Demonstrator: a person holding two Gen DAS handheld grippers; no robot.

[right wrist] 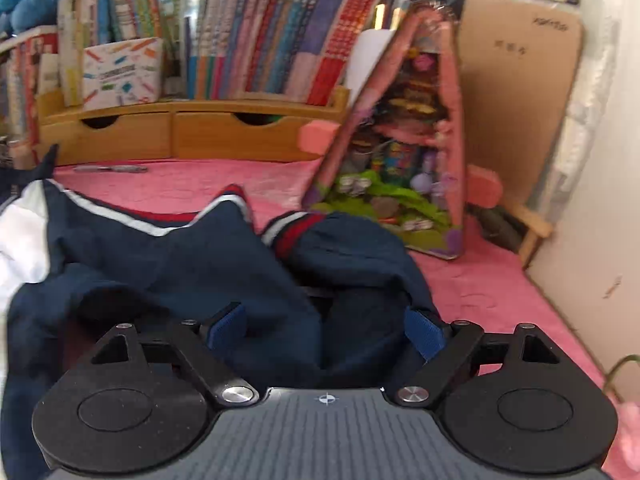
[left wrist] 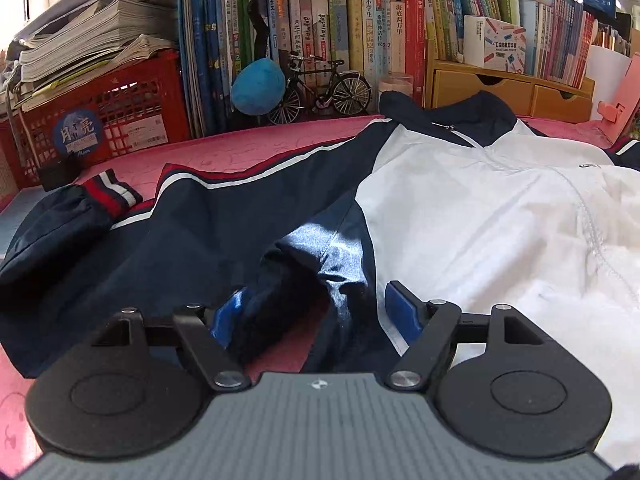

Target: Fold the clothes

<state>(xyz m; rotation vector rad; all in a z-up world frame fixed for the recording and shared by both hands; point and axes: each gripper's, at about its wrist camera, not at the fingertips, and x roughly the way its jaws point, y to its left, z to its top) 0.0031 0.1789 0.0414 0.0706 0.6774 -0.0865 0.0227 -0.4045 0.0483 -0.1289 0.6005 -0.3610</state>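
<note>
Left wrist view first: your left gripper [left wrist: 316, 312] has its jaws spread wide, with a bunched fold of the navy-and-white jacket [left wrist: 460, 208] sitting between the blue pads [left wrist: 402, 308], not squeezed. The jacket lies spread on the pink table cover [left wrist: 240, 148], white chest panel to the right, navy sleeve running left to a striped cuff [left wrist: 114, 192]. Far left there's a red plastic crate [left wrist: 120, 112] with a heap of papers and workbooks [left wrist: 92, 36] piled in it. Beside it a row of books [left wrist: 320, 24], a blue plush ball [left wrist: 258, 86] and a little model bicycle [left wrist: 320, 88]. Far right, a wooden desk organizer [left wrist: 504, 90] with two shut drawers and books standing on top.

Right wrist view: your right gripper [right wrist: 326, 328] is also spread open, navy sleeve fabric bunched between the jaws, its red-white cuff [right wrist: 296, 226] just beyond. The same wooden organizer [right wrist: 192, 132] sits far left, loaded with books. A pink triangular toy box [right wrist: 400, 152] leans at right, stuffed with colourful bits too blurry to name.
</note>
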